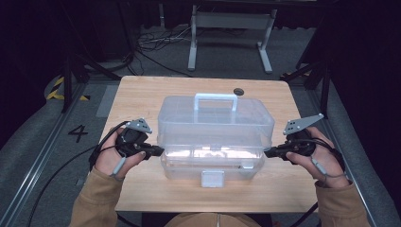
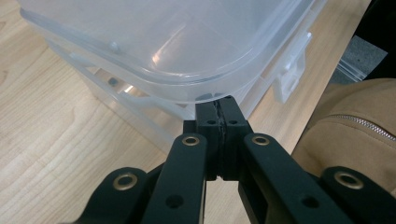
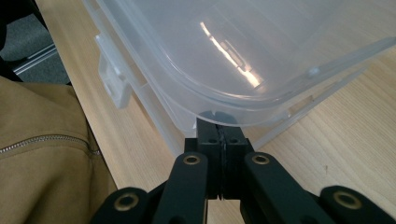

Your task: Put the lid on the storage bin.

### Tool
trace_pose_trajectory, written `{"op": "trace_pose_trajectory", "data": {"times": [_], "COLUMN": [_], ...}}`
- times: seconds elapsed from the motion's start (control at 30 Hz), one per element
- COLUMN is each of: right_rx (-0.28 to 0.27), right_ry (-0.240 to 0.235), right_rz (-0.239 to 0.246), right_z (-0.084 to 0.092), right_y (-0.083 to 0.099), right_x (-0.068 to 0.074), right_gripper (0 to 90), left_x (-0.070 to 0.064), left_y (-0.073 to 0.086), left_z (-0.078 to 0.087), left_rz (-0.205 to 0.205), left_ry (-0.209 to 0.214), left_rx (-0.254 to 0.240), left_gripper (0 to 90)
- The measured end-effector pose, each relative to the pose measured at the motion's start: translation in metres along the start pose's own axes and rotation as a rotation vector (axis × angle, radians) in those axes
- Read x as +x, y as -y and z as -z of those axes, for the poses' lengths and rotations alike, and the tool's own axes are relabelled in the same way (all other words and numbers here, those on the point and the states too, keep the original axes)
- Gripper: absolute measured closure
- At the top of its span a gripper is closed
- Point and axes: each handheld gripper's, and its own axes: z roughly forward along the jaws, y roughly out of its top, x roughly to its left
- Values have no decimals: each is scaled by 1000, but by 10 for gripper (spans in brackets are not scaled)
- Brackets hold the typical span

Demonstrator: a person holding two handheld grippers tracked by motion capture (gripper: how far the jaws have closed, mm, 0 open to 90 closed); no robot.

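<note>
Wooden table (image 1: 142, 94), grey carpet (image 1: 227, 52) beyond.

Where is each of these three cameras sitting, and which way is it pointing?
High view: above the person's side, looking forward and down on the wooden table and clear plastic box; forearms, both hands and grippers show.
Left gripper view: rides the left gripper, looking along its shut fingers at the box's lid edge; a tan sleeve shows.
Right gripper view: rides the right gripper, facing the opposite lid edge; tan jacket shows.
Both gripper views share the box's white front latch.
</note>
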Motion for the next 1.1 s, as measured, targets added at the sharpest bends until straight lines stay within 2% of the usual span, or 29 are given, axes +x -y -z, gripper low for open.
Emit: {"op": "trace_pose_trajectory", "data": {"times": [0.67,1.1], "right_rx": [101,157], "right_ry": [-14,-27], "right_rz": [32,33], "right_z": [-9,-15], "right_y": [1,3], "right_x": [2,2], "right_gripper": [900,900], "left_x": [0,1], "left_y": [2,3], "left_z": [-8,-15], "left_rz": [-23,-33], "left_ry": [12,26], "left_rx": [104,154], "left_gripper": [898,899]}}
